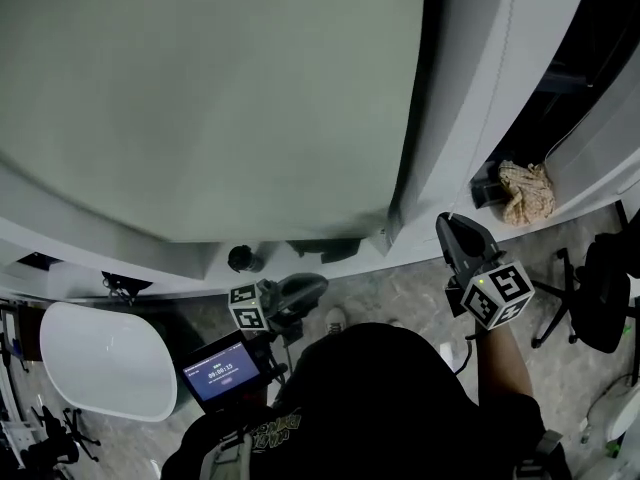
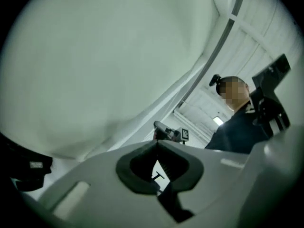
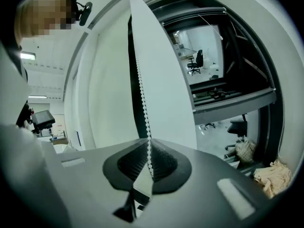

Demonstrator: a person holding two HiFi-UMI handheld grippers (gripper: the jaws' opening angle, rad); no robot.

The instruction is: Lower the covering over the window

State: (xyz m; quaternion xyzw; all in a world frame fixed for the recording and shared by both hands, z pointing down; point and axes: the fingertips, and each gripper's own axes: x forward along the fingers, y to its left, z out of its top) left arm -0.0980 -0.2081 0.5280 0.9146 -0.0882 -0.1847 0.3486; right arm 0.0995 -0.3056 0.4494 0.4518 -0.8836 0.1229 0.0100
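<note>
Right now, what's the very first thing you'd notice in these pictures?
The huge pale window blind fills the top of the head view. To its right, the right tongs are shut on a thin white bead chain that hangs straight down. A crumpled beige cloth lies on the sill at far right.

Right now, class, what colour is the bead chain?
White; the bead chain shows best in the right gripper view.

The blind point(image 1: 200, 98) is pale grey-green, its bead chain point(image 3: 142, 94) white, the right gripper point(image 3: 148, 148) grey with black pads point(image 3: 127, 164) and a black-and-white square-patterned cube point(image 1: 497, 293), the cloth point(image 1: 527, 190) beige, the screen point(image 1: 222, 373) blue.
</note>
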